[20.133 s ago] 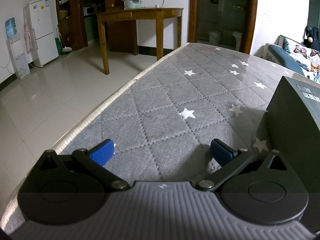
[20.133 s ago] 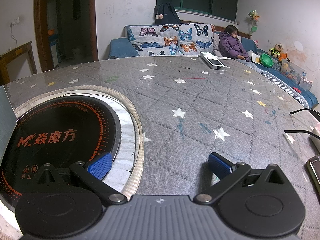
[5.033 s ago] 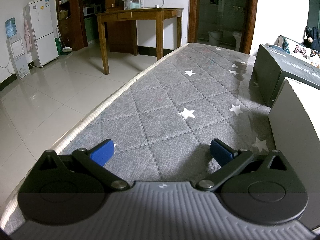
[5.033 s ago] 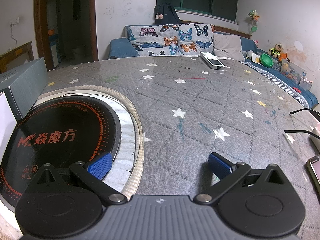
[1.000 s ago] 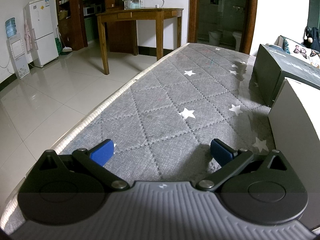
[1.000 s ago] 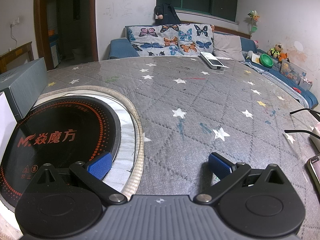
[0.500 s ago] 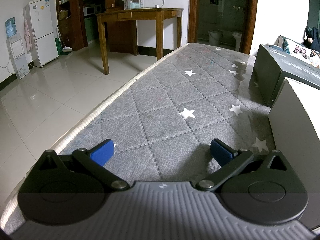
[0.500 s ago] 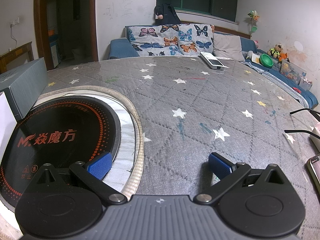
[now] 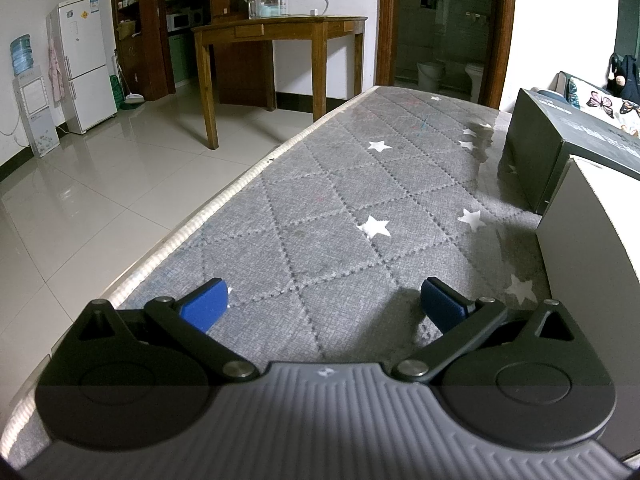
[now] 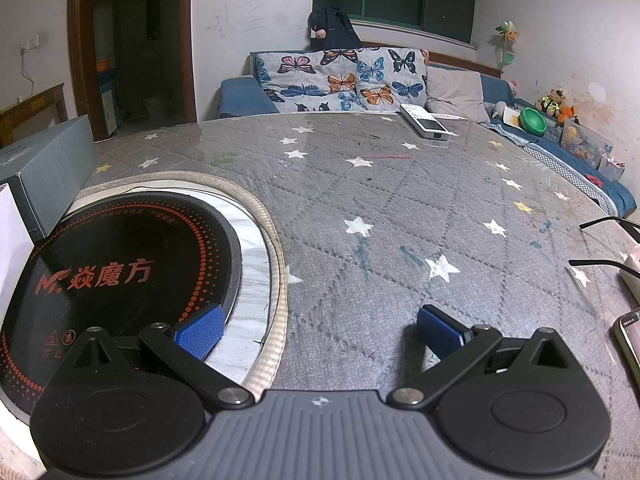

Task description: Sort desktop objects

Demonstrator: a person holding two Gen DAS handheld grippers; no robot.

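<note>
My left gripper (image 9: 322, 306) is open and empty, low over the grey star-patterned tabletop (image 9: 360, 184). To its right stand a white box (image 9: 592, 248) and, behind it, a dark grey box (image 9: 560, 148). My right gripper (image 10: 318, 332) is open and empty over the same tabletop (image 10: 400, 200). Its left pad (image 10: 200, 330) sits over the edge of a black round induction cooktop (image 10: 112, 280). The dark grey box (image 10: 44, 168) and the white box (image 10: 10, 240) show at the left edge of the right wrist view. A white handheld device (image 10: 426, 125) lies at the table's far side.
A phone (image 10: 630, 340), black eyeglass arms (image 10: 600, 240) and a pale object (image 10: 632, 276) lie at the right edge. A sofa with butterfly cushions (image 10: 340, 76) stands behind the table. The table's left edge (image 9: 208, 220) drops to a tiled floor; a wooden table (image 9: 276, 40) stands beyond.
Both grippers stay still and open. Since twenty seconds ago the dark grey box stands farther back, the white box has appeared beside it, and a person has left the sofa.
</note>
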